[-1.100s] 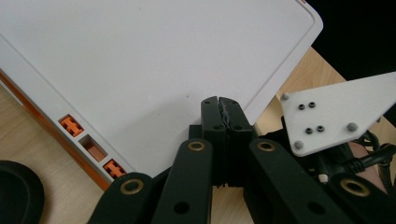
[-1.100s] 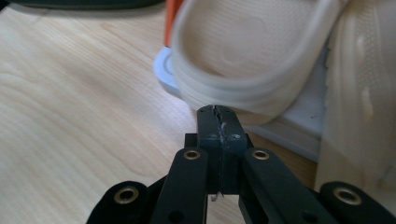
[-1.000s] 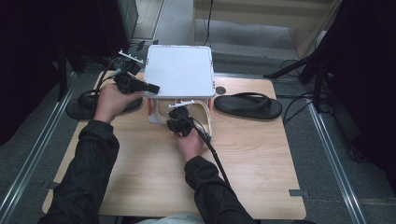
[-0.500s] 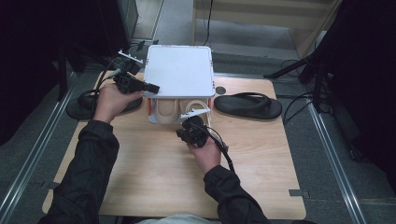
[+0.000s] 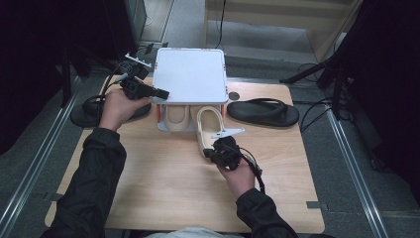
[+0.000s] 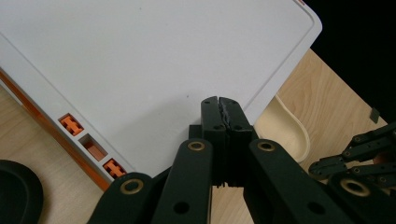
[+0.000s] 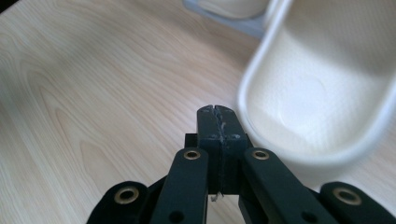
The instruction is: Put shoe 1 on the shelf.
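Note:
A white-topped rack (image 5: 190, 74) with orange posts stands at the table's far middle. One cream slipper (image 5: 176, 116) lies under it. A second cream slipper (image 5: 208, 126) sticks out toward me, its heel cup (image 7: 322, 93) just right of my right gripper (image 5: 210, 153), which is shut and empty beside the rim (image 7: 217, 111). My left gripper (image 5: 162, 92) is shut with nothing in it, its tips over the rack's white top (image 6: 140, 56) near the front left corner (image 6: 219, 101).
A black sandal (image 5: 262, 111) lies on the table right of the rack. Another black sandal (image 5: 86, 111) lies at the left table edge under my left hand. Bare wooden tabletop (image 5: 163, 183) stretches in front. The floor has metal rails and cables.
My right hand has drawn back toward me and to the right, and the second cream slipper now lies further out from under the rack. The left hand has stayed put.

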`<move>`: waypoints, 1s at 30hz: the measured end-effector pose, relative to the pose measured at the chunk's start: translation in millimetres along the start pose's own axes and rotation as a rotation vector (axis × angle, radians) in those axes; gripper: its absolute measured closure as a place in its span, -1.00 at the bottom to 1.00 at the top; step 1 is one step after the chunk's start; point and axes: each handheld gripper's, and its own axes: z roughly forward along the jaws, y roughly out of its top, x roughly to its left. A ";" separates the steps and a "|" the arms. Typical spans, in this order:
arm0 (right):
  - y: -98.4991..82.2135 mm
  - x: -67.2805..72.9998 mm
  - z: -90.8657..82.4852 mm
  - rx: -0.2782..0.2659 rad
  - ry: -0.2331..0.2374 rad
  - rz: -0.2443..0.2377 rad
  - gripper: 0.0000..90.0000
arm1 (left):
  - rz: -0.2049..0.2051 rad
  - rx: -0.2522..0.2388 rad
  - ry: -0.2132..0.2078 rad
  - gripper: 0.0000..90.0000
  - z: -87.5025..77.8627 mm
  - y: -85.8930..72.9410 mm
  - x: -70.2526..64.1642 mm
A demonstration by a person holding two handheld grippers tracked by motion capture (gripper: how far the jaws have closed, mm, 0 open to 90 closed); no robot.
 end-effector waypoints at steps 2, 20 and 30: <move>-7.2 -2.9 -4.5 0.000 -0.002 0.012 1.00 | 0.000 0.002 0.002 1.00 0.0 0.2 -0.3; -30.2 -27.8 -13.1 0.022 -0.060 0.079 1.00 | 0.000 -0.001 -0.005 1.00 0.1 -0.1 0.4; -21.7 -31.9 -5.6 0.032 -0.072 0.092 1.00 | -0.002 -0.001 -0.008 1.00 0.2 -0.1 0.7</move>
